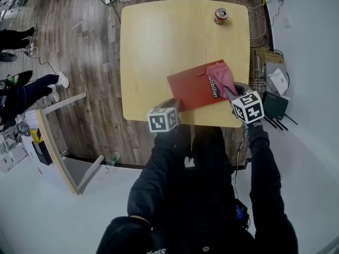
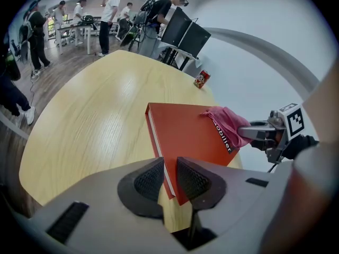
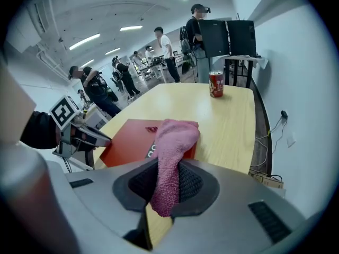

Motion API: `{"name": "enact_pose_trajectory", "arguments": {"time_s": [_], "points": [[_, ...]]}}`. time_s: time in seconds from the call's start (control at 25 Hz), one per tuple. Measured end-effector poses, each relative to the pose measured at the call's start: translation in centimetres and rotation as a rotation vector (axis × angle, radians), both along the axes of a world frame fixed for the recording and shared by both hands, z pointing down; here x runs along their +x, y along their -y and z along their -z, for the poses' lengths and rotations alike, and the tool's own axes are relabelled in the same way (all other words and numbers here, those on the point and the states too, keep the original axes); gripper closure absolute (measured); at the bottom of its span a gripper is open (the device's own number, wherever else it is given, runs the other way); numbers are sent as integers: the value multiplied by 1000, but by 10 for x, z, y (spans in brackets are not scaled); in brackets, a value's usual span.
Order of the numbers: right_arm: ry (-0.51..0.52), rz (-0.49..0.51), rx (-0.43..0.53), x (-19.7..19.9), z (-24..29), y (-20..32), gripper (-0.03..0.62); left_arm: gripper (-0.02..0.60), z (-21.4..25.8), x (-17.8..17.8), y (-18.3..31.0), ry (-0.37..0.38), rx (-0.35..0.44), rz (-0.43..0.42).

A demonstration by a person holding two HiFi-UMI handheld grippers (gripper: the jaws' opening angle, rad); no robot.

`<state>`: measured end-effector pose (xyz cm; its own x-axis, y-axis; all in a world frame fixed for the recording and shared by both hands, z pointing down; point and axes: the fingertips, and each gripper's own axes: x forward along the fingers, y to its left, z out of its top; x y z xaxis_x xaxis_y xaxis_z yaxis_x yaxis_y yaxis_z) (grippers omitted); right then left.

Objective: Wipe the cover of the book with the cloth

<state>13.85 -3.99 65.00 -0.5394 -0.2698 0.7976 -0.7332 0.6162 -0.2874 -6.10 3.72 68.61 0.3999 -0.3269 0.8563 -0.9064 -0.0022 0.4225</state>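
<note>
A red book (image 1: 192,88) lies near the front edge of the pale wooden table (image 1: 159,46), with white lettering on its spine. My left gripper (image 2: 170,169) is shut on the book's near corner (image 2: 175,187), which sits between its pads. My right gripper (image 3: 168,181) is shut on a pink cloth (image 3: 172,142). The cloth's free end (image 1: 221,75) drapes over the book's right edge. In the head view the left gripper (image 1: 175,106) is at the book's near-left corner and the right gripper (image 1: 234,92) is at its right side.
A red drink can (image 1: 221,16) stands at the table's far right. Cables and a black router (image 1: 275,105) lie on the floor to the right. A wooden frame (image 1: 58,142) stands on the floor to the left. People stand beyond the table (image 2: 111,15).
</note>
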Motion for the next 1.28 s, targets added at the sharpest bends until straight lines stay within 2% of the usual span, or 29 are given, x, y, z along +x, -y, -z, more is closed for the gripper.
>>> {"name": "enact_pose_trajectory", "arguments": {"time_s": [0.32,0.52,0.76,1.0,1.28], "points": [[154,49,53,-63,44,-21,516,483,1,0,1,-8,-5,-5],[215,68,11,-111,40,-48,516,483,2,0,1,-19,-6,-13],[242,71,-67,-147,19,-80,516,483,1,-1,2,-27,-6,-17],[234,67,-131,-160,-4,-94,516,482,2,0,2,-31,-6,-19],[167,24,-131,-136,-15,-88,516,482,2,-1,3,-23,-6,-23]]}}
